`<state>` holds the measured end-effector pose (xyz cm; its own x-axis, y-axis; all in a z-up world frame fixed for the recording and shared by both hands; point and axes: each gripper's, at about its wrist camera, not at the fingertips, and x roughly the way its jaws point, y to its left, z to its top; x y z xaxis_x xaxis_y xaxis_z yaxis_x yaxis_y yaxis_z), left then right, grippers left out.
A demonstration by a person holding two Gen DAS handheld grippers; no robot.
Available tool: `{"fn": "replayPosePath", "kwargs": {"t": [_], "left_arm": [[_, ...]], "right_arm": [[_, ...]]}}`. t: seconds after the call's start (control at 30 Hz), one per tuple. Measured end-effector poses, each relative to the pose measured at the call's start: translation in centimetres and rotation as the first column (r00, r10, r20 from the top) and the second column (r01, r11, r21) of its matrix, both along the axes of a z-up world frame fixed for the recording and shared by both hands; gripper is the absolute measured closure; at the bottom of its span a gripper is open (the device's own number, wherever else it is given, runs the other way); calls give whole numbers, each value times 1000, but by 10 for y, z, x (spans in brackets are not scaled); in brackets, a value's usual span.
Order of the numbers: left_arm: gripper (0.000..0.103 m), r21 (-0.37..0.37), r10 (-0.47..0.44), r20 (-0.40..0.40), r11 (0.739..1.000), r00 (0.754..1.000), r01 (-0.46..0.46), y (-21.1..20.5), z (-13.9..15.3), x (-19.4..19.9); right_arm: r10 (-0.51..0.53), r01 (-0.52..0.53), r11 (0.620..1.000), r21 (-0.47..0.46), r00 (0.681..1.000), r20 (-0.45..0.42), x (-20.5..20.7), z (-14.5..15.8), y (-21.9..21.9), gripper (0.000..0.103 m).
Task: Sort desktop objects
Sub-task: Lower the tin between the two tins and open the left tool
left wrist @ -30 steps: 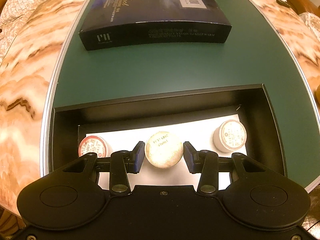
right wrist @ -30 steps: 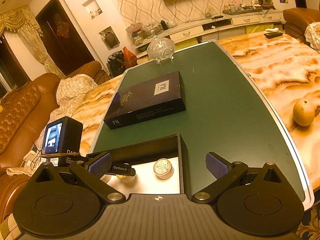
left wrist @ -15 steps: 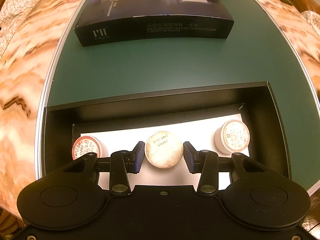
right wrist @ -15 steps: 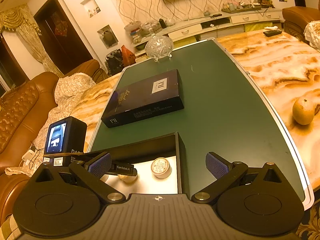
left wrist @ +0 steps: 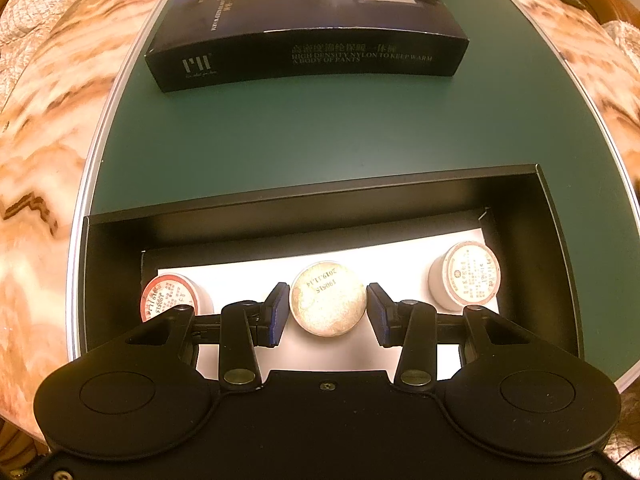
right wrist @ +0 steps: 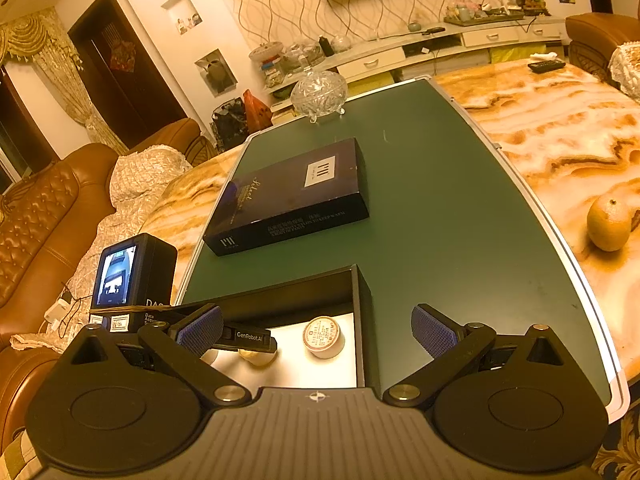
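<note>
1. The middle jar (left wrist: 328, 298) is a small round pot with a pale, speckled lid stamped with upside-down date digits; it stands upright, lid facing up, so it has no long axis across the desk.
2. It sits on the white paper liner (left wrist: 400, 256) in the black tray (left wrist: 312, 200), roughly midway along the tray's length.
3. The left tool (left wrist: 328, 314) straddles this jar: its blue-padded fingers (left wrist: 278, 312) stand narrowly apart, one on each side, with a thin gap visible between each pad and the jar's wall, so nothing is clamped.
4. A red-rimmed jar (left wrist: 170, 296) stands to the left, partly hidden behind the tool's left finger; a white jar with a red-printed label (left wrist: 466, 276) stands to the right, tilted slightly, near the tray's right wall.
5. The tray's long axis runs left to right, near the front edge of the green mat (left wrist: 320, 128).
6. Farther back lies a dark flat box (left wrist: 308, 28) printed "Select", its long side roughly parallel to the tray.
7. The right tool (right wrist: 316, 332) hovers spread wide over the tray's right end, gripping nothing.
8. On the marble desk (right wrist: 540, 128) rest an orange fruit (right wrist: 608, 222) and a glass lidded bowl (right wrist: 319, 94).
</note>
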<state>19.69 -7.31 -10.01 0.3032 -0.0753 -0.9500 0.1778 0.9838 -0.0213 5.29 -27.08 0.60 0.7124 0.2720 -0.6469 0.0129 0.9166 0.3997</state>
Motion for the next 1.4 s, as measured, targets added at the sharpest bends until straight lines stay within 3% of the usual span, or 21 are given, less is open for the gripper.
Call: {"fn": "replayPosePath", "kwargs": {"t": [1.4], "left_arm": [[62,-9,1,-3,1000,1000,-1,0,2,-1]], "right_arm": [[1,-1,1000,-1,1000,3,-1,1,0,0]]}}
